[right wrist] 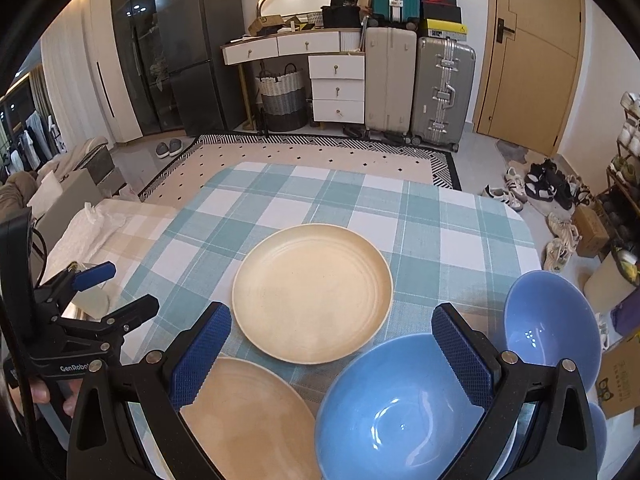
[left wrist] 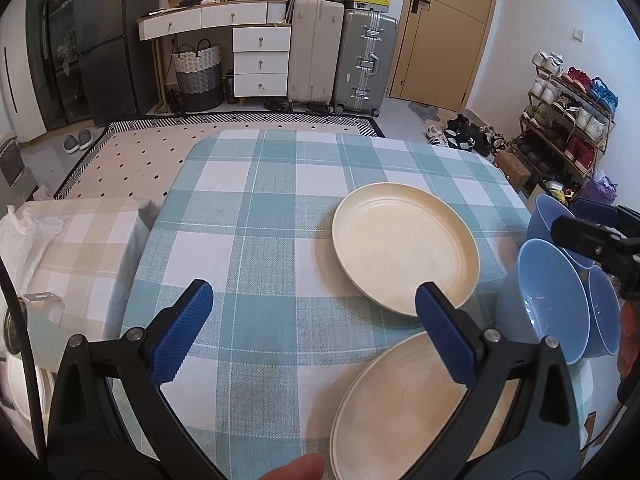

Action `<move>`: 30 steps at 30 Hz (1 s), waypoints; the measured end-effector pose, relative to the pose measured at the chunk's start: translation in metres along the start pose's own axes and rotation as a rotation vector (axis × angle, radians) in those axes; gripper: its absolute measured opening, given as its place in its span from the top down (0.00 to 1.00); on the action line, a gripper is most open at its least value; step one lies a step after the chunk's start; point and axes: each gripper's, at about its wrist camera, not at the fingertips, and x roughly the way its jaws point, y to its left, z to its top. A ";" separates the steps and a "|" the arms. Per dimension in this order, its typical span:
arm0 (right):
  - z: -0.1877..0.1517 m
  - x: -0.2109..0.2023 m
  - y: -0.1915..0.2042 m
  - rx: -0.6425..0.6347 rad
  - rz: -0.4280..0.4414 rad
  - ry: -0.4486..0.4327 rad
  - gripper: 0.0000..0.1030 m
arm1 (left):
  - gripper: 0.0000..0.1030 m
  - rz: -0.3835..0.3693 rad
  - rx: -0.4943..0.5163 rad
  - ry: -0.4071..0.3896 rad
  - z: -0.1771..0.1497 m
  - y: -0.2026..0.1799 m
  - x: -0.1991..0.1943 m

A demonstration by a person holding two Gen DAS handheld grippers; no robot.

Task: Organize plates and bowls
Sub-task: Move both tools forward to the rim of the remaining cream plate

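Note:
Two cream plates lie on the checked table: a far plate and a near plate. Blue bowls sit at the table's right: a near bowl, a far bowl, and a third bowl by the edge. My left gripper is open and empty above the table, its right finger over the near plate's rim. My right gripper is open and empty, above the gap between the near plate and the near bowl. The left gripper also shows in the right wrist view.
The table has a teal and white checked cloth. A beige checked stool or box stands left of it. Suitcases, drawers and a basket stand at the back wall; a shoe rack is at the right.

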 end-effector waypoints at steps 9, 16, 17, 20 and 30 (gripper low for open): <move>0.021 0.032 -0.014 -0.007 0.015 0.076 0.01 | 0.02 0.010 -0.012 0.022 0.014 0.000 0.031; 0.027 0.067 -0.027 0.025 0.044 0.152 0.01 | 0.02 0.020 -0.009 0.066 0.017 -0.001 0.059; 0.027 0.072 -0.029 0.023 0.041 0.162 0.01 | 0.02 0.022 -0.008 0.069 0.017 -0.001 0.062; 0.026 0.084 -0.034 0.015 0.028 0.176 0.01 | 0.02 0.017 -0.013 0.082 0.018 -0.001 0.071; 0.027 0.119 -0.051 0.022 0.035 0.244 0.01 | 0.02 0.012 -0.014 0.125 0.020 -0.005 0.101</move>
